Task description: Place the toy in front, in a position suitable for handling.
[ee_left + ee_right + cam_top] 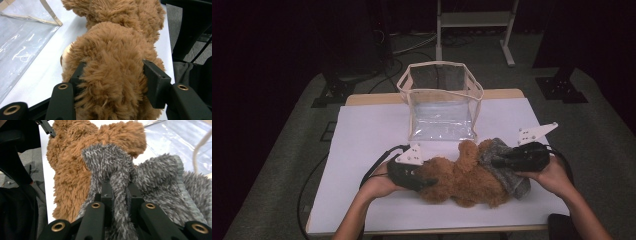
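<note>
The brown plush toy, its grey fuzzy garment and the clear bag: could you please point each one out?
brown plush toy [462, 177], high view, its body.
grey fuzzy garment [160, 182], right gripper view, its folded pile.
clear bag [442, 120], high view, its front wall.

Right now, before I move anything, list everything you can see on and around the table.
bear: one, brown plush, lying on the sheet at the near side, between the two tongs
grey fabric: one, fuzzy grey, on the bear's right end
bag: one, clear with beige trim, open, standing behind the bear
sheet: one, white, covering the tabletop
table: one, light wood edge showing at the far side
frame: one, white metal, on the floor beyond the table
left tongs: black, shut on the bear
right tongs: black, shut on a fold of the grey fabric
hands: two, holding the tongs
</note>
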